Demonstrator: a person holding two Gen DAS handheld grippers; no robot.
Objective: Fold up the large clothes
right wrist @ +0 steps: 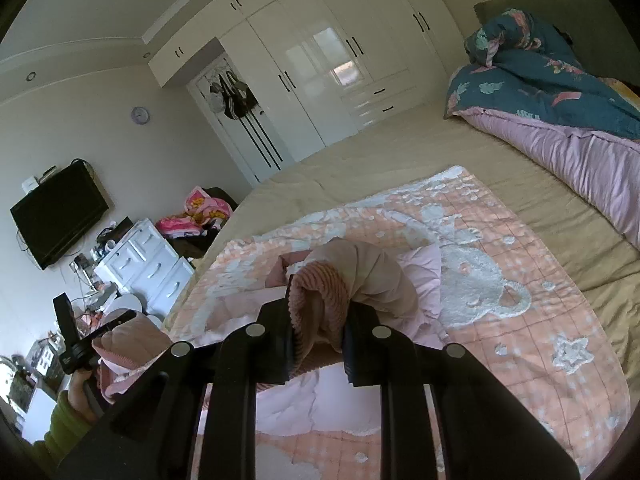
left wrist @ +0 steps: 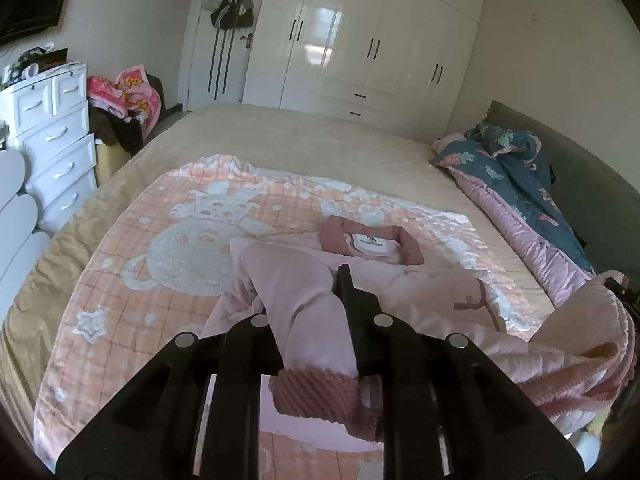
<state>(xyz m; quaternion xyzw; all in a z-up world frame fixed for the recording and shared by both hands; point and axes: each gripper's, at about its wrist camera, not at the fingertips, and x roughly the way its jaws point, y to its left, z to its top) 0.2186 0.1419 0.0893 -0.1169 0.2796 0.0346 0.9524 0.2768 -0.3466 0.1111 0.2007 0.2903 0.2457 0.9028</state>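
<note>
A pale pink padded jacket (left wrist: 420,284) lies on a peach blanket (left wrist: 180,248) on the bed, its darker collar and label (left wrist: 372,242) facing up. My left gripper (left wrist: 308,300) is shut on one sleeve, whose ribbed cuff (left wrist: 316,396) hangs back toward the camera. In the right wrist view my right gripper (right wrist: 318,308) is shut on the other sleeve's ribbed cuff (right wrist: 320,304), lifted above the jacket body (right wrist: 420,276). The left gripper (right wrist: 76,344) also shows there at the far left, held by a hand in a green sleeve (right wrist: 68,412).
A rolled teal floral and pink duvet (left wrist: 512,168) lies along the bed's right side by the headboard. A white chest of drawers (left wrist: 56,136) and a heap of clothes (left wrist: 128,96) stand left of the bed. White wardrobes (left wrist: 360,40) line the far wall.
</note>
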